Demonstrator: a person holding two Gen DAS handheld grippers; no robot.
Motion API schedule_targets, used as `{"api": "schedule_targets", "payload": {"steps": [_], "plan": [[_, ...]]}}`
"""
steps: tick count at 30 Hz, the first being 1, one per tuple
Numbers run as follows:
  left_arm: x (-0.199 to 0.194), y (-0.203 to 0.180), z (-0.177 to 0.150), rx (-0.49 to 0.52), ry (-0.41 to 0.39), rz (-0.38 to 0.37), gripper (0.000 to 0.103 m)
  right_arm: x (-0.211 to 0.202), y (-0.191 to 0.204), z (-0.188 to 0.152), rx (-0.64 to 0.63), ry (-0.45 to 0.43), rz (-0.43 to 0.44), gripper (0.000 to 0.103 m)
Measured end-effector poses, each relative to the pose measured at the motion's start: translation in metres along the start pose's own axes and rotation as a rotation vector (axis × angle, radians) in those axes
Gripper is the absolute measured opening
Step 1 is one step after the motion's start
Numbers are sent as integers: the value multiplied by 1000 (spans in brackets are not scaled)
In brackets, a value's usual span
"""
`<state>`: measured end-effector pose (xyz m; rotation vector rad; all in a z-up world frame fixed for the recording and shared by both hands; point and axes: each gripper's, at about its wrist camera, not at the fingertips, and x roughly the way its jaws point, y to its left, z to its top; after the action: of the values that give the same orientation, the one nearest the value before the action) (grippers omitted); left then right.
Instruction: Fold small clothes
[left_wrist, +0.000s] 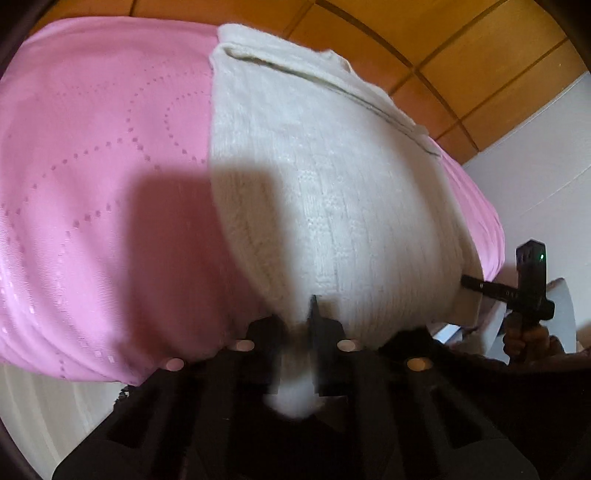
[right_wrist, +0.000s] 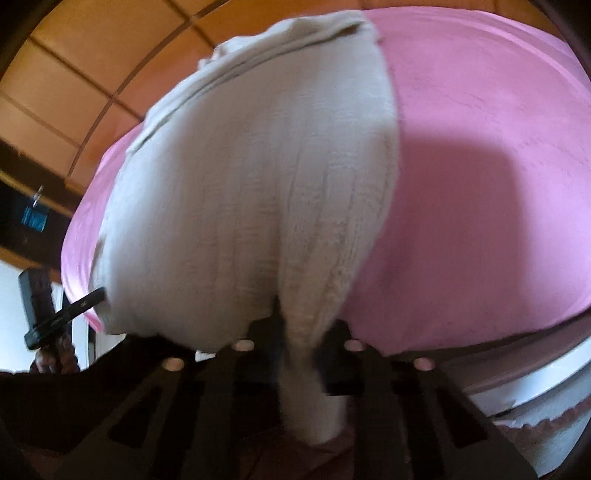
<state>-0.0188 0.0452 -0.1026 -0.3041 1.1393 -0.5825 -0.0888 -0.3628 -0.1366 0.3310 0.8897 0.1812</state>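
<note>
I have both grippers clamped on the near hem of the white knit garment (left_wrist: 325, 192). On my left gripper (left_wrist: 295, 325) the jaws are pinched tight around a bunched tuck of the knit, which squeezes between the two black fingers (left_wrist: 321, 332) and spills back towards the camera as a pale tuft. My right gripper (right_wrist: 299, 332) is clenched the same way on the other near corner, with a thick fold of the knit running down between its fingers (right_wrist: 332, 339) and hanging below them.

Ahead of both sets of jaws the garment stretches away over the pink bedspread (left_wrist: 92, 166), ribbed along its length, with a folded band of the same cloth lying across its far end. Beyond that far end is the orange wooden panelling (left_wrist: 461, 55).

From the left wrist camera, the right gripper shows off to the right of my jaws, its finger tip touching the garment's edge, a hand (left_wrist: 524, 339) wrapped round the handle. From the right wrist camera, the left gripper (right_wrist: 88, 299) sits off to the left, biting the opposite edge. The right view is blurred, so I think the cloth between the two grips is lifted slightly off the bedspread, though I cannot be sure
</note>
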Motion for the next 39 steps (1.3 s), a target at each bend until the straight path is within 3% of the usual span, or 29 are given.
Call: {"api": "schedule_targets", "payload": {"steps": [5, 9, 14, 18, 19, 21, 22, 23, 28, 33, 35, 36, 37, 38, 39], "plan": [[-27, -7, 28, -29, -121, -214, 10, -28, 17, 27, -14, -112, 146, 12], [-28, -5, 66, -95, -199, -289, 10, -38, 18, 64, 38, -213, 216, 12], [-2, 5, 115, -182, -224, -267, 10, -22, -6, 115, 145, -253, 182, 12], [19, 23, 157, -269, -216, -184, 10, -11, -26, 143, 216, -248, 173, 17], [20, 32, 165, -297, -221, -167, 18, -11, -30, 146, 226, -250, 172, 19], [18, 39, 173, -326, -265, -134, 47, -16, -34, 154, 232, -276, 180, 50], [14, 42, 174, -330, -298, -111, 69, -20, -34, 155, 238, -292, 192, 79], [10, 44, 173, -333, -314, -98, 73, -26, -37, 154, 249, -321, 196, 84], [9, 54, 159, -275, -291, -86, 74, -45, -49, 141, 215, -353, 151, 86], [26, 51, 127, -187, -194, -72, 76, -27, -41, 115, 77, -281, -39, 84], [35, 44, 122, -156, -180, -79, 76, -7, -37, 109, 49, -231, -83, 67], [36, 41, 118, -141, -179, -75, 75, 0, -35, 108, 46, -227, -106, 65], [39, 38, 118, -124, -172, -70, 59, 4, -31, 107, 38, -246, -130, 52], [43, 35, 119, -114, -154, -71, 22, 4, -27, 107, 34, -253, -124, 28], [47, 33, 120, -106, -127, -74, 20, 3, -26, 107, 46, -247, -90, 25]]}}
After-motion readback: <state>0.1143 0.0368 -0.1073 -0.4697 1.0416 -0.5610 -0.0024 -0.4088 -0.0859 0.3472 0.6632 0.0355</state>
